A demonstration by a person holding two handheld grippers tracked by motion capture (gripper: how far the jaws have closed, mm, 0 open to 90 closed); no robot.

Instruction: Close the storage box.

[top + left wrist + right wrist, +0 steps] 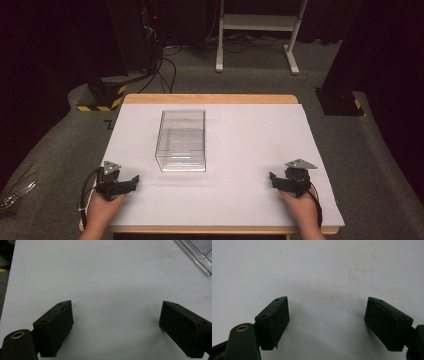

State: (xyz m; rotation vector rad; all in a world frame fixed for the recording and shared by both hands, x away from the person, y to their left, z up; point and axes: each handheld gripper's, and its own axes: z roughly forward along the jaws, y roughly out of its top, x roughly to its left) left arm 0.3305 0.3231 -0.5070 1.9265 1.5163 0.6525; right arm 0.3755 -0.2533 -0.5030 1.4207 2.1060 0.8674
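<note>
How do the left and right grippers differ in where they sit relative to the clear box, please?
The left gripper rests at the table's near left, closer to the clear box; the right gripper rests at the near right, farther from it. Both are open, holding nothing.

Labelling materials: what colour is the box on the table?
Colourless, clear box; best in the high view.
</note>
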